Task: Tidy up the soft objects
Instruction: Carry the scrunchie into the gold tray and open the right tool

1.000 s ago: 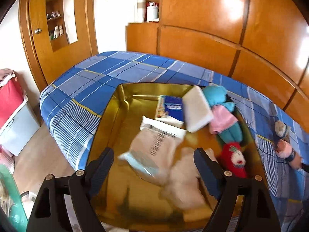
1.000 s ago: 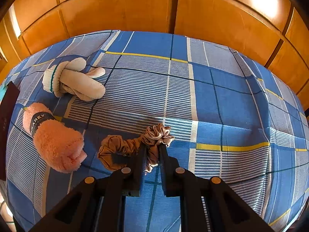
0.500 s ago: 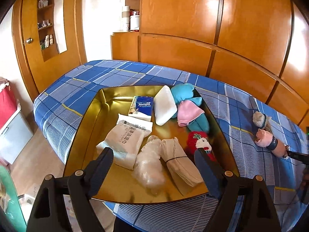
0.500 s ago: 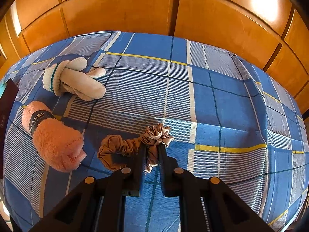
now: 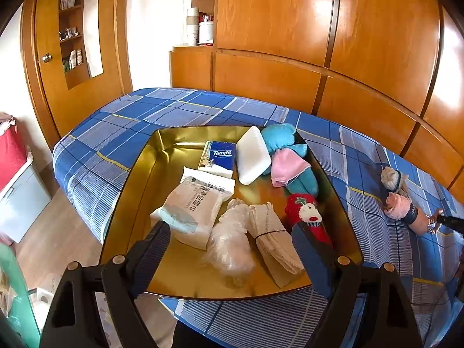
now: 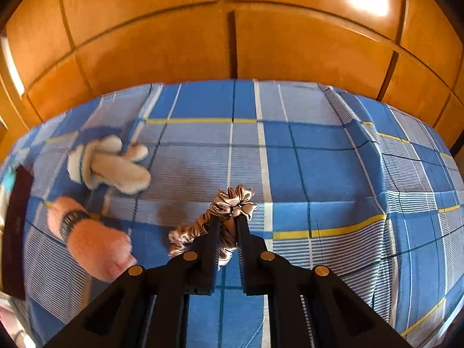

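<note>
My right gripper is shut on a beige satin scrunchie and holds it off the blue plaid bed. To its left lie a pink fluffy roll and a cream mitten; both also show in the left wrist view, the roll and the mitten. My left gripper is open and empty above the near end of a gold tray. The tray holds a wipes pack, a tissue pack, a white pad, teal and pink cloths, a red sock, a plastic bag and a beige bundle.
Wooden panelling runs behind the bed. A wooden door stands at the left, with a red and white box on the floor below it. A dark tray edge sits at the far left of the right wrist view.
My right gripper has lifted the scrunchie off the bed and pulled back. My left gripper has drawn back and risen from the tray, so the whole tray shows.
</note>
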Demonstrator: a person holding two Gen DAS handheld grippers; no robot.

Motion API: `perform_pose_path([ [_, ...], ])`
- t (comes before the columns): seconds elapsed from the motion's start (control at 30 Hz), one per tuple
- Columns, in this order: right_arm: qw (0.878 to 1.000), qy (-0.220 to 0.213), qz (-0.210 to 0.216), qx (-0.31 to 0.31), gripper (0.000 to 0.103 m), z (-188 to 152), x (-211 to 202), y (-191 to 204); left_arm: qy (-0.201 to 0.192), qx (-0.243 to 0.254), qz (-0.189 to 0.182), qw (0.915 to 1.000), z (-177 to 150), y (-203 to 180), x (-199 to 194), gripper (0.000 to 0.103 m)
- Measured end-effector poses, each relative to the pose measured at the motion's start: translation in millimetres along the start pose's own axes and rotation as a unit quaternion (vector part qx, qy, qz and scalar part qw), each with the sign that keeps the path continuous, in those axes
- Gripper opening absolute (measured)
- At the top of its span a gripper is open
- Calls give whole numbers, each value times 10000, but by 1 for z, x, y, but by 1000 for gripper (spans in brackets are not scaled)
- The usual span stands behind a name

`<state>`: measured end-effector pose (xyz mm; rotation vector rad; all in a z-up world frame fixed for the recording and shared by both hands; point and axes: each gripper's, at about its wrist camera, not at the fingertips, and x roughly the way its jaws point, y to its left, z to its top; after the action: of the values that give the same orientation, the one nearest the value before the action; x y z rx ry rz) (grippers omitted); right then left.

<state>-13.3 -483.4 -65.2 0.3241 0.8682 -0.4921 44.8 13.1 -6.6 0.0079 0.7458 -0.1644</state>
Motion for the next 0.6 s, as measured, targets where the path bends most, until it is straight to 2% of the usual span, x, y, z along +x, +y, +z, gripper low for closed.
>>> perform_pose_path([
  [0.23,9967,-420,640,262,10,12,-35,12,3,-76,7,10000,1,7,1,86],
  [0.47,9884,-711,1332,-181,10,25,-68,66,15,-149,-33,9999,-1,12,1,86],
  [0.6,9807,-642,1803,-403,10,23,-76,101,16,-190,-38,9998,-2,16,1,86],
])
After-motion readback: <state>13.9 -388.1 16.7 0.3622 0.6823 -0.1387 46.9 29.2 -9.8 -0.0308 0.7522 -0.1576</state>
